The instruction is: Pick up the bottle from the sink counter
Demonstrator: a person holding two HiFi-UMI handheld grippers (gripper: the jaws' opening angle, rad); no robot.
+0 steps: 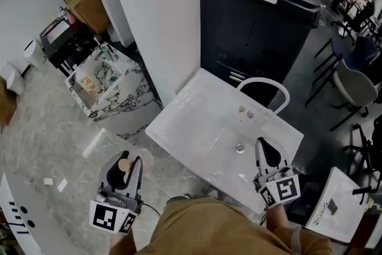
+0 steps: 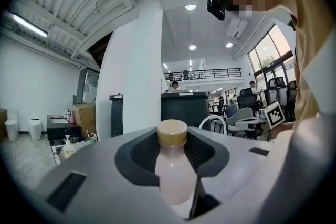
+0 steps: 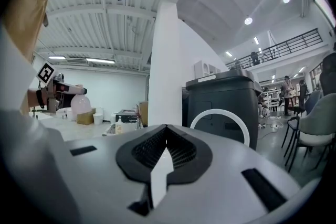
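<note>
One bottle point(image 2: 176, 178) is the whole job, and it stands upright between the jaws of the left claw point(image 1: 123, 169). It is clear of the white worktop point(image 1: 179, 113), which lies off to that claw's right, and under the claw there is only floor point(image 1: 54, 128). The jaws stand partly apart and are clamped on the bottle's body, one pad on each side, with the tan cap point(image 2: 172, 132) rising above them. The right claw point(image 3: 166, 150) has its jaws together with nothing between them. It hovers over the near edge of the worktop, with the drain point(image 1: 240, 147) just to its left. As for handling, the bottle looks small and light. It is a pale pink, smooth-walled thing, probably plastic, so it is unlikely to break but may give a little under a hard squeeze. Its round, glossy sides offer each pad only a narrow strip of contact. I judge slipping or twisting in the grip to be the main risk, more so if it is full and the liquid shifts. How full it is I cannot tell, since the body is opaque. The best hold seems to be the one it has: across the wide part of the body, below the shoulder, where the ribbed pads can bite. The neck under the cap is narrower and gives less to grip, and the cap itself might turn. Firm, steady pressure and a level claw should suit it.
</note>
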